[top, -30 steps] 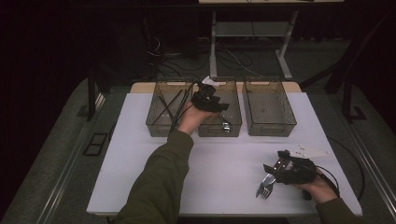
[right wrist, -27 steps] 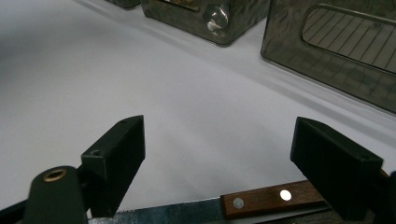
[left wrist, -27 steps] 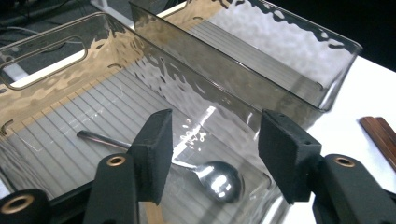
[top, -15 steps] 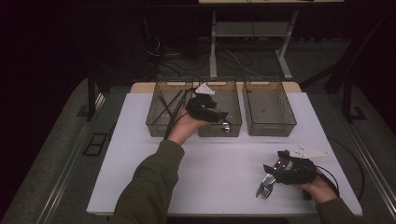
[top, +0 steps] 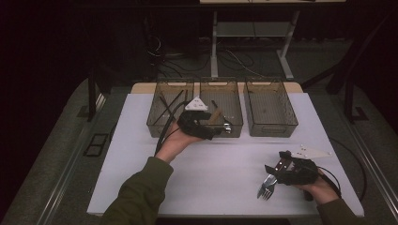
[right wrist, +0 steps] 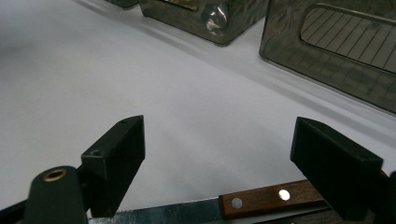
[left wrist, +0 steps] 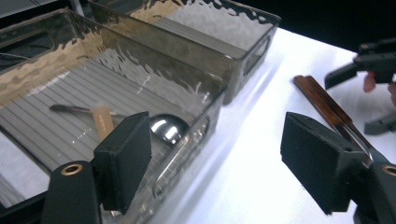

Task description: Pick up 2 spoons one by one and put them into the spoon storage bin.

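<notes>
- Left gripper pulled back from over the middle bin toward its near wall since a second ago; jaws just been opening, now spread wide with nothing between them.
- Spoon lying inside that middle bin, bowl close to the near wall, next to a pale-handled utensil; apparently just dropped there, so that sorting step looks finished.
- Left bin holding dark stick-like pieces; right bin looking bare.
- Right gripper unmoved at the near right of the white table, jaws spread, hovering over the remaining cutlery without pinching it.
- Forks lying on the table just beside that gripper; a wooden-handled knife passing under the right jaws, riveted handle toward the right pad.
- Judged next: a piece from this pile picked up and carried to a bin; flat metal on a smooth tabletop likely to slide rather than lift.
</notes>
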The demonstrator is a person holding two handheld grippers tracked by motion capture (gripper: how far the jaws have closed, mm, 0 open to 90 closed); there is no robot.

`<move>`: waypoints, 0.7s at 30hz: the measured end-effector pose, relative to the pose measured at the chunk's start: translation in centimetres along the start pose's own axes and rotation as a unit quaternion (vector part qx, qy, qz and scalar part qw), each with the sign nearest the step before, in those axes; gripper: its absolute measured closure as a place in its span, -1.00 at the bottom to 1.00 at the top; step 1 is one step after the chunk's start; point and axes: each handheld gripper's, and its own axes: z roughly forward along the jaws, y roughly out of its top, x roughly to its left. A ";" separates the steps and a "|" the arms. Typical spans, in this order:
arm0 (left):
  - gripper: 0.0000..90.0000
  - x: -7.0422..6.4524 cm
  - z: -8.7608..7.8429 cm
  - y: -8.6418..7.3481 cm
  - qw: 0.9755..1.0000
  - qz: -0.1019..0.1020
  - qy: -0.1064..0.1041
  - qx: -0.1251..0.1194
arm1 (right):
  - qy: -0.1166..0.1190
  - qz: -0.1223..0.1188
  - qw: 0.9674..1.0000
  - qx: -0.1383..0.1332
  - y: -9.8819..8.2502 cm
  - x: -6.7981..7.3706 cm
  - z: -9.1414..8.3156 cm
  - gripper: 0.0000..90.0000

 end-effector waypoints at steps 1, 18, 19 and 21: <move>-0.49 -0.1 -0.3 -0.3 1.000 0.005 0.000 0.005 | 0.000 0.000 1.000 0.000 0.0 0.0 0.0 -0.60; -0.75 -1.8 -3.3 -7.2 0.999 -0.013 0.029 0.006 | -0.002 0.000 1.000 0.000 0.0 0.0 0.0 -0.60; -0.77 -1.9 -3.6 -7.5 0.999 -0.012 0.029 0.003 | -0.002 0.000 1.000 0.000 0.0 0.0 0.0 -0.60; -0.84 -2.1 -4.3 -8.2 0.999 -0.010 0.035 -0.001 | -0.001 -0.001 1.000 -0.002 0.0 -0.1 0.0 -0.60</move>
